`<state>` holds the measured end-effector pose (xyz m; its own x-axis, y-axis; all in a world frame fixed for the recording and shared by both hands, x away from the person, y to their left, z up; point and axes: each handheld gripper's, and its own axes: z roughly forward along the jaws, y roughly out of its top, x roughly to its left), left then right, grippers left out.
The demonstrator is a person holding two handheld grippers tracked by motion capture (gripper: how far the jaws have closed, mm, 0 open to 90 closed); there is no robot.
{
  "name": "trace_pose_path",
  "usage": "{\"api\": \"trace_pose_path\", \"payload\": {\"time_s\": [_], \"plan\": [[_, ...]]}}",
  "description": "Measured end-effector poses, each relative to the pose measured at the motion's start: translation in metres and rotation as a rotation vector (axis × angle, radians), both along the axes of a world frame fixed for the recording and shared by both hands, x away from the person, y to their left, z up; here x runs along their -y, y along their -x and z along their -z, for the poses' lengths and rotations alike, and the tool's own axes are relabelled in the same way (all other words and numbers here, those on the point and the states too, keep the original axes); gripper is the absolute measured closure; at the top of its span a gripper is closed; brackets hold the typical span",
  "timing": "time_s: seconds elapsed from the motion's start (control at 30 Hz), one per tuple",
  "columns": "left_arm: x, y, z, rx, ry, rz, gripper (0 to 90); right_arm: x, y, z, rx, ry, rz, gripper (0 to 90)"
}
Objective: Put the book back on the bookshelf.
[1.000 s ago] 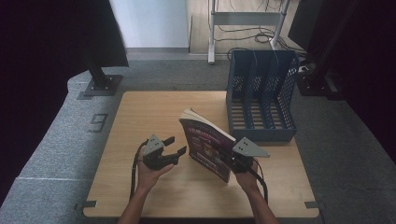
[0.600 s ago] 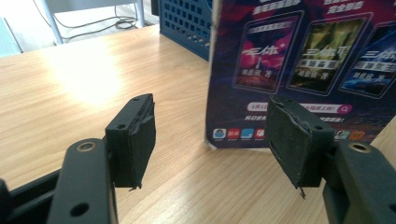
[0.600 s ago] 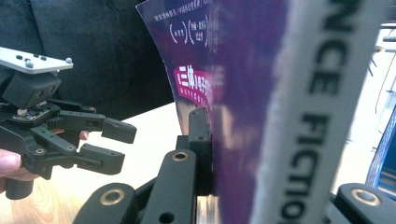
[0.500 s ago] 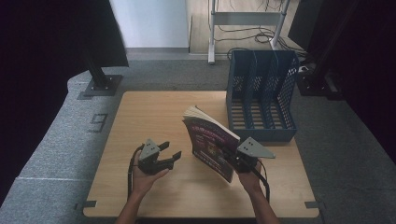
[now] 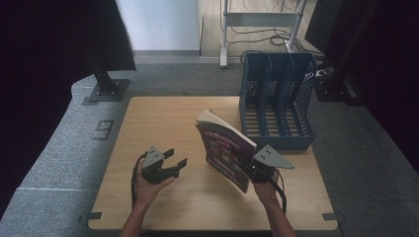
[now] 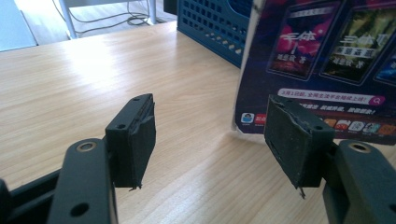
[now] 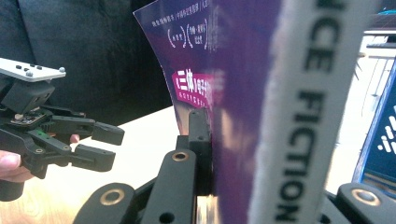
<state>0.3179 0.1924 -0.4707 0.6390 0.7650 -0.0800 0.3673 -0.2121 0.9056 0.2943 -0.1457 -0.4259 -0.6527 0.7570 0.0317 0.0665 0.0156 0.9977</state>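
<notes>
1. Since my right gripper point(image 5: 247, 168) is clamped on the lower spine edge of the magazine point(image 5: 225, 148), I am carrying its whole weight from one corner; it stands tilted on the table point(image 5: 148, 113), its top leaning away toward the left, just in front of the blue file rack point(image 5: 276, 98)
2. From the right gripper view, the jaws pinch the magazine point(image 7: 243, 93) close to the white spine strip, which I judge the stiffest place to hold: bound pages there will not fan or slide apart
3. My left gripper point(image 5: 170, 165) hangs with its jaws wide apart and nothing between them, near the magazine's left side but not touching it; in the left gripper view the cover point(image 6: 327, 60) stands just beyond the right pad point(image 6: 292, 135)
4. I judge this a light, floppy thing: a soft cover, thin pages, an upper corner that already curls a little in the right gripper view. Held low, it will sag or swing when I move it
5. The cover looks glossy, so I expect it to be slippery against the pads; a firm pinch matters more than a wide one
6. If I bring the left gripper in, I would take the free upper edge near the spine, to keep the magazine flat while steering it toward a slot of the file rack point(image 6: 219, 28)
</notes>
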Motion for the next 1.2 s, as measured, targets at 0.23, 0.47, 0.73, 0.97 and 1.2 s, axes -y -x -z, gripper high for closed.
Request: {"api": "trace_pose_path", "payload": {"time_s": [0.23,0.47,0.73,0.97,1.2], "plan": [[-0.009,0.0,-0.004,0.005,0.024,-0.013,34.5,0.0,-0.003,-0.007,0.008,-0.009,0.012,81.5],[-0.008,0.0,-0.003,-0.001,0.021,-0.003,34.4,0.003,-0.008,-0.017,0.011,-0.007,0.038,81.5],[-0.008,0.0,-0.003,-0.005,0.024,-0.002,34.4,0.011,-0.012,-0.022,0.012,-0.029,0.067,81.5],[-0.006,0.0,-0.001,-0.015,0.019,0.006,34.4,0.02,-0.016,-0.033,0.034,-0.044,0.097,81.5],[-0.005,-0.001,0.0,-0.02,0.022,0.01,34.5,0.027,-0.021,-0.04,0.039,-0.046,0.126,81.5]]}}
